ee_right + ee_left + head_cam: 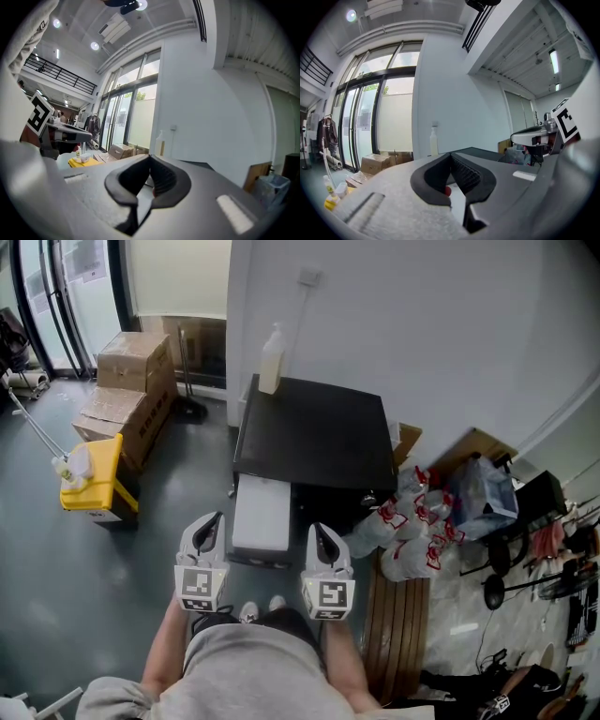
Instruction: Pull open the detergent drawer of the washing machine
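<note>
The washing machine has a black top and stands against the white wall. A white box-shaped part juts out from its front at the left; I cannot tell whether it is the detergent drawer. My left gripper hangs level just left of that part, shut and empty. On the other side of it, my right gripper is also shut and empty. In the left gripper view the jaws meet, with the machine's top beyond. In the right gripper view the jaws are pressed together too.
A pale bottle stands on the machine's back left corner. Cardboard boxes and a yellow mop bucket sit on the floor to the left. Plastic bags and a wooden bench crowd the right.
</note>
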Demonstrator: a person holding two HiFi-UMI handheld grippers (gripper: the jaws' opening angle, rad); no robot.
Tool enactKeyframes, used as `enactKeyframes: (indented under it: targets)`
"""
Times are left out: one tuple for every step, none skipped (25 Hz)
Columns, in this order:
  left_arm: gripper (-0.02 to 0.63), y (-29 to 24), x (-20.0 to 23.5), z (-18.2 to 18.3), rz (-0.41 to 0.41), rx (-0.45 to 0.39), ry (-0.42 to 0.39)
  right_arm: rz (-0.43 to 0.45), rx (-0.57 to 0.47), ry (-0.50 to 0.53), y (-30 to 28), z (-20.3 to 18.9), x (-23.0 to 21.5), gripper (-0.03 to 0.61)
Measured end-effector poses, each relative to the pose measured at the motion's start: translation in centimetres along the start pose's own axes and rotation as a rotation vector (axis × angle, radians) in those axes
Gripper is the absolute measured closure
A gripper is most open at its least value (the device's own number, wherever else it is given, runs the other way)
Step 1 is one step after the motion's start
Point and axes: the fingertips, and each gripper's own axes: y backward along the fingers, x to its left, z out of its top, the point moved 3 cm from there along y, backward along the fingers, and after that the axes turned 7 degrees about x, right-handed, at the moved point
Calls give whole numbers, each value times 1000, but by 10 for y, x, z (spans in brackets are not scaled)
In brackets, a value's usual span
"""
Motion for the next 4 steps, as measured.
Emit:
enactKeyframes:
  targets:
    - [603,0,0,1,-1,-1,-4,0,-1,3,-1,1,0,572]
    - [603,-1,1,1,-1,0,-5,-1,-1,4,-1,2,0,572]
    - [603,-1,1,1,-1,0,-6,-2,-1,4,-1,2,0,572]
    - [603,-1,1,2,-1,1,-8,-3,-1,4,-2,2,0,572]
